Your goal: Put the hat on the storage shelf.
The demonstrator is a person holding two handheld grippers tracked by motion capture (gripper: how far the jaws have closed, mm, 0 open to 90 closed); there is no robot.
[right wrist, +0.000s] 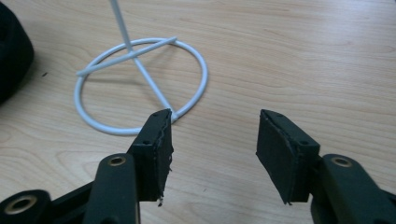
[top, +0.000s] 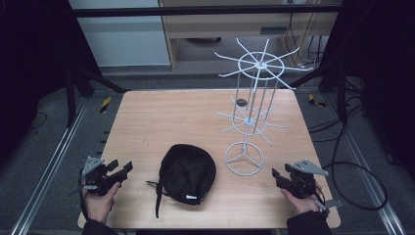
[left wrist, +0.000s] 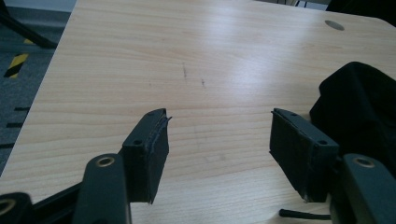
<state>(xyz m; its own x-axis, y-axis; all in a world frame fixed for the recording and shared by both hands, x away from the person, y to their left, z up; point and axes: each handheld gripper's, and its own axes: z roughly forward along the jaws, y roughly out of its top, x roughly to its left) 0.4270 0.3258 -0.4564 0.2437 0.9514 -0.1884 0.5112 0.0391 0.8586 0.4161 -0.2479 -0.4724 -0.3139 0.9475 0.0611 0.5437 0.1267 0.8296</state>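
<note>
A black fabric cap [top: 187, 173] with a loose strap is seen lying on the light wooden table [top: 161, 117], near the front edge and roughly midway between the two hands. Just to its right a white wire display stand [top: 250, 117] is set upright: a ring base with three spokes, thin vertical rods, and two tiers of radiating wire hooks. The cap and the stand's base are close together but apart.

The left gripper [top: 122, 171] is held low at the front left corner of the table, its jaws spread wide with nothing between them. In the left gripper view only bare wood is seen between the black jaws, and the cap [left wrist: 359, 107] is found just beyond the jaw on that view's right, not touched by it.

The right gripper [top: 278, 177] is held at the front right of the table, pointed toward the stand. Its jaws are likewise held well apart and nothing is gripped. In the right gripper view the white ring base [right wrist: 140, 84] is seen just ahead of the jaw tip on that view's left; whether the two touch cannot be told. An edge of the cap [right wrist: 14, 51] is caught at the far left.

A small dark round disc [top: 241, 102] is seen on the far part of the table, behind the stand.
</note>
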